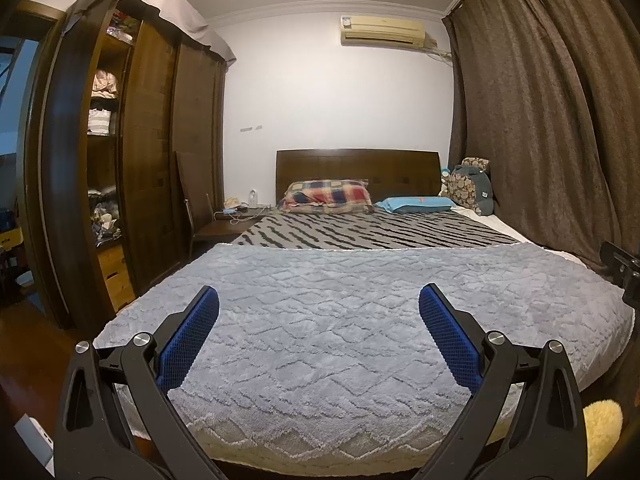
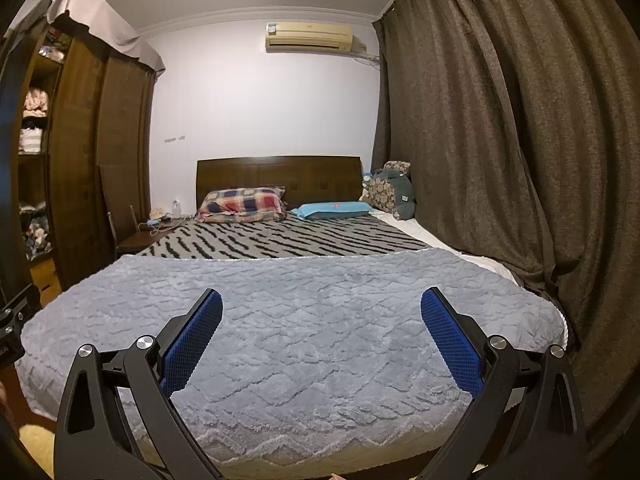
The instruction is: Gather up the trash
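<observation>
No trash shows on the bed in either view. My left gripper [image 1: 319, 304] is open and empty, held over the foot of the bed above the grey plush blanket [image 1: 340, 312]. My right gripper [image 2: 321, 306] is also open and empty over the same blanket [image 2: 304, 320]. Part of the right gripper shows at the right edge of the left wrist view [image 1: 624, 268], and part of the left gripper at the left edge of the right wrist view [image 2: 10, 328]. Both have blue ribbed pads [image 1: 192, 336] [image 2: 452, 344].
A plaid pillow [image 1: 328, 196], a blue pillow [image 1: 416, 204] and a stuffed toy [image 1: 472, 188] lie by the headboard. A bedside table with small items [image 1: 236, 212] stands left of the bed, beside a dark wardrobe [image 1: 148, 152]. Brown curtains [image 2: 500, 140] hang along the right.
</observation>
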The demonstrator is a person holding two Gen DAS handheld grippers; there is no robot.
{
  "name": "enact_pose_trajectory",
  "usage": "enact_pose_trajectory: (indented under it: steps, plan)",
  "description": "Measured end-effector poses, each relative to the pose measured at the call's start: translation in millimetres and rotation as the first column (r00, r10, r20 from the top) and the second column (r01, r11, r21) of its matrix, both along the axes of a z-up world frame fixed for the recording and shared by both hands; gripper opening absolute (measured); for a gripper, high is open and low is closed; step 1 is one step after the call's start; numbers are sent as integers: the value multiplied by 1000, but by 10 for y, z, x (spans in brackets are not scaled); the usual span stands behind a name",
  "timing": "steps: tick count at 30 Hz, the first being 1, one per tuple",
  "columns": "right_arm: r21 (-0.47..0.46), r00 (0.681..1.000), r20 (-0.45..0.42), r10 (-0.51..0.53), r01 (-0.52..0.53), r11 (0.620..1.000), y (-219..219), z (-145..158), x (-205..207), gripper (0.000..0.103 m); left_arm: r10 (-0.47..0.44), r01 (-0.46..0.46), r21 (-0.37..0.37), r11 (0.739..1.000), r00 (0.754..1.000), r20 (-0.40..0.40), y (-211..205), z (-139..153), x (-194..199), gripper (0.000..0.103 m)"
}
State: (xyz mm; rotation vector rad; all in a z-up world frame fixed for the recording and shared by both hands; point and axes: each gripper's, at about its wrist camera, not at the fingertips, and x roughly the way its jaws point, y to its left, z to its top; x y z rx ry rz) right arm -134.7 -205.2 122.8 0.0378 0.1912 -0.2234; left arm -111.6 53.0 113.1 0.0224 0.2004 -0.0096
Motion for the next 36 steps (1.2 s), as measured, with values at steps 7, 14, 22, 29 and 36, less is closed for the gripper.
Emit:
enact_pose_trajectory:
  steps: [7, 14, 22, 29, 36]
  plan:
    - [-3, 1000, 1, 3, -3, 1000, 37, 1, -14, 100, 4, -4, -7, 1000, 1000, 4, 38, 9, -19, 95]
    - [-8, 1000, 4, 13, -13, 1000, 83, 11, -38, 100, 5, -5, -6, 1000, 1000, 10, 40, 24, -40, 95]
    - [-7, 1000, 4, 22, -22, 1000, 107, 33, -55, 100, 6, -6, 2, 1000, 1000, 15, 17, 37, -59, 95]
    - [-1, 1000, 7, 26, -26, 1000, 88, 47, -69, 100, 5, -6, 11, 1000, 1000, 25, -2, 47, -101, 95]
    - [1, 1000, 2, 25, -25, 1000, 96, 58, -53, 100, 12, -12, 3, 1000, 1000, 26, 17, 39, -113, 95]
